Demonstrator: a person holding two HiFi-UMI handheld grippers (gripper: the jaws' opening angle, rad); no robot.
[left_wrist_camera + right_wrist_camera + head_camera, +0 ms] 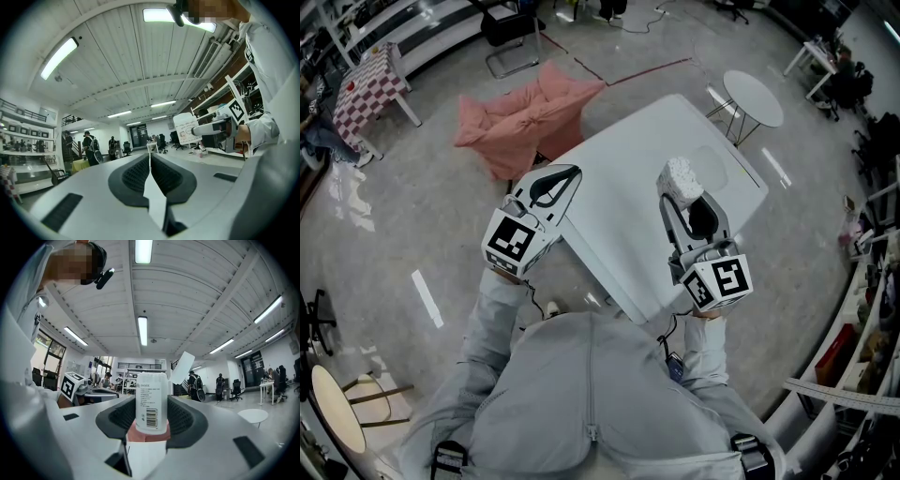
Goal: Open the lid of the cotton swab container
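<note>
fingers (183,420) of my r gripper (151,401) clamp the cotton swab container (680,176) upright, l gripper (150,158) closed on nothing, apart; next, i reckon, l tips hook the lid (151,375) edge & flip.

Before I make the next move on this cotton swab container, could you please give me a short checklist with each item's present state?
1. Grip on the cotton swab container: ok, it stands upright between the jaws of the right gripper.
2. Nothing in the left gripper: ok, jaws together with nothing between them.
3. Jaws of the left gripper open for the lid: not ok, they are shut.
4. Reach of the left gripper to the container's top: not ok, it is off to the side, apart from it.
5. Lid closed: cannot tell; a white flap beside the top may be the lid.
6. Container above the white table: ok.
</note>
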